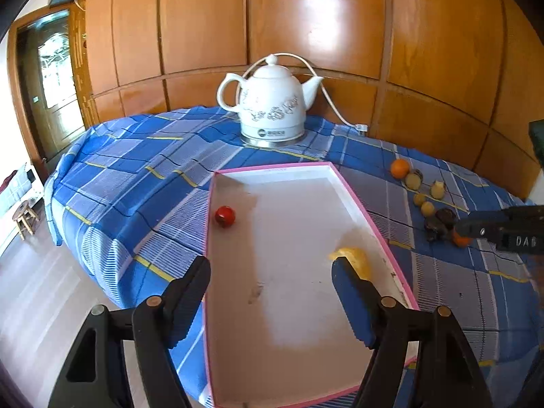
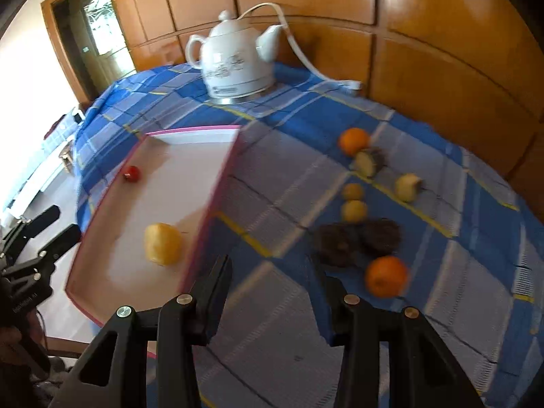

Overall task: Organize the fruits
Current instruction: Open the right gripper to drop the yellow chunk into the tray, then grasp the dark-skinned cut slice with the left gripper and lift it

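A big table wears a blue checked cloth (image 1: 136,176). On it lies a wide white tray with a pink rim (image 1: 357,200). The tray is where the fruits go. A white kettle (image 1: 272,102) stands behind the tray, and its cord (image 2: 306,57) runs off to the wall. Neither is in the way.

2 fruits are already in the tray: a yellow lemon (image 2: 163,243) near the right rim and a small red fruit (image 1: 225,216) by the left rim. The other fruits sit on the cloth, well apart from the tray: 2 oranges, one far (image 2: 353,141) and one near (image 2: 387,276), 2 dark spiky fruits (image 2: 357,241), and some small pale ones (image 2: 353,210).

The left gripper (image 1: 272,292) hangs over the tray, spread wide and empty. The lemon lies just beside its right finger. The right gripper (image 2: 272,289) is over the cloth between the tray and the loose fruits, partly spread, with nothing in it.

I think the job is about picking the next fruit. The near orange looks easiest. The right gripper must spread more, go around it, and squeeze softly. The spiky fruits sit just behind the orange and could get bumped.
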`<state>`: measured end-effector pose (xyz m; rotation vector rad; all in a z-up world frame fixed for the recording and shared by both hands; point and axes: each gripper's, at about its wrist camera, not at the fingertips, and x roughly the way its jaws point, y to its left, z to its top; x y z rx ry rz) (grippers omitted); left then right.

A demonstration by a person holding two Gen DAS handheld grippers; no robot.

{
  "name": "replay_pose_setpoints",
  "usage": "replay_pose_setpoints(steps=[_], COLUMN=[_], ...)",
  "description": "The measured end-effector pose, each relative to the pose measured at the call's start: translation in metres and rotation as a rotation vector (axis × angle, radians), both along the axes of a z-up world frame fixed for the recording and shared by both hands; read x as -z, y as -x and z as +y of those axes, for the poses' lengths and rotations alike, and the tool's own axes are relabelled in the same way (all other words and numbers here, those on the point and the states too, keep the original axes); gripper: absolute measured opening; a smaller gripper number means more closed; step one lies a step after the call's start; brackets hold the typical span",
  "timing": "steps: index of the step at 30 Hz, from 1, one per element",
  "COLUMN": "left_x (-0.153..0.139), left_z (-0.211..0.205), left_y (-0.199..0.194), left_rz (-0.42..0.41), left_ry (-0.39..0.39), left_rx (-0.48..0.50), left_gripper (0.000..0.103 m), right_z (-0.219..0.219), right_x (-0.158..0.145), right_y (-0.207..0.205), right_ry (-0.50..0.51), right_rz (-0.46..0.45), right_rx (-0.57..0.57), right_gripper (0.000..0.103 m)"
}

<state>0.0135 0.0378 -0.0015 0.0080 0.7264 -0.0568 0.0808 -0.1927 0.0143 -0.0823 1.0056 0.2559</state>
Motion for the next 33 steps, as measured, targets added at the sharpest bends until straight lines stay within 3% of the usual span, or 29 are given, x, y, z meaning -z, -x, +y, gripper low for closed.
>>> replay_pose_setpoints(steps=[12, 19, 25, 29, 33], left_x=[-0.009, -0.016, -0.017, -0.018, -0.018], left_z=[-0.032, -0.058, -0.089, -0.108, -0.141], left_y=[-0.015, -0.040, -0.077, -0.105, -0.126], left_rz=[0.013, 0.045, 0.116, 0.168, 0.174], left_ry=[-0.014, -0.022, 0.027, 0.088, 0.087], left_rx=[0.109, 0.173, 0.228, 0.247, 0.307], left_gripper=[0.074, 0.074, 0.073, 0.066, 0.060], right_z=[-0.116, -0.172, -0.181, -0.176, -0.175], right_x=[-0.006, 0.017, 0.018, 0.016, 0.017], right_y=[-0.002, 0.000, 0.000, -0.001, -0.002], right_ry=[0.102, 0.023, -0.023, -0.044, -0.045], right_rz=[-0.007, 0.037, 0.061, 0.071, 0.086], right_rx=[0.232, 0.384, 0.416, 0.398, 0.408], right_gripper=[0.045, 0.045, 0.045, 0.045, 0.045])
